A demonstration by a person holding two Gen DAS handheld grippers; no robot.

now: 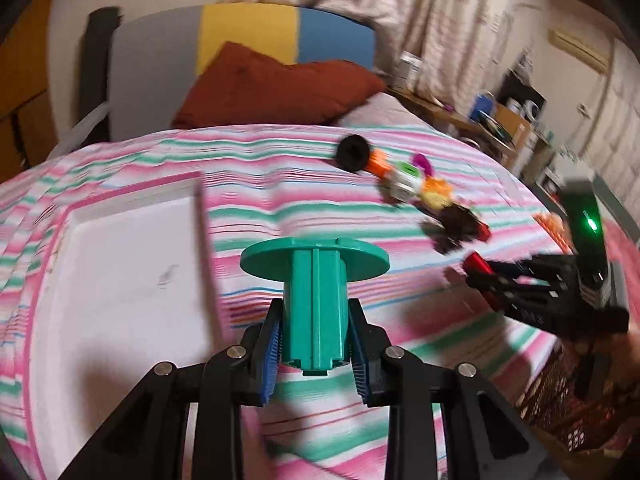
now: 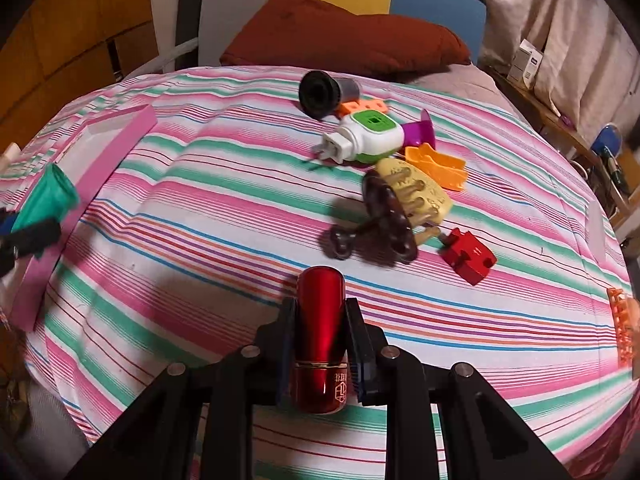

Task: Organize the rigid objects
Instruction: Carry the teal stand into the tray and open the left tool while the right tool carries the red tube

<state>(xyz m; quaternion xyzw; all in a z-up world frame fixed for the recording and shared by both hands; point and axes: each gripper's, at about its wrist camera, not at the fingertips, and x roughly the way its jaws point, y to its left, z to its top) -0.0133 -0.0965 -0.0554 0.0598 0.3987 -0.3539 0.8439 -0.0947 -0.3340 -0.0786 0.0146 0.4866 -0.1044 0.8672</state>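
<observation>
My left gripper point(image 1: 316, 316) is shut on a teal plastic spool point(image 1: 316, 280), held above the striped bed beside a pink-rimmed white tray point(image 1: 132, 264). My right gripper point(image 2: 320, 312) is shut on a red metallic cylinder point(image 2: 320, 336), held over the bed. It also shows in the left wrist view point(image 1: 480, 270). A loose pile lies farther back: a black spool point(image 2: 318, 90), a white and green plug-in device point(image 2: 368, 138), a purple piece point(image 2: 420, 132), orange pieces point(image 2: 440, 166), a yellow and brown brush point(image 2: 404, 208) and a red puzzle block point(image 2: 468, 258).
The bed has a pink, green and white striped cover point(image 2: 200, 200). A rust-red pillow point(image 2: 340, 36) lies at the headboard. A cluttered side table point(image 1: 500, 120) stands on the right. An orange crate point(image 2: 622, 326) sits at the bed's right edge.
</observation>
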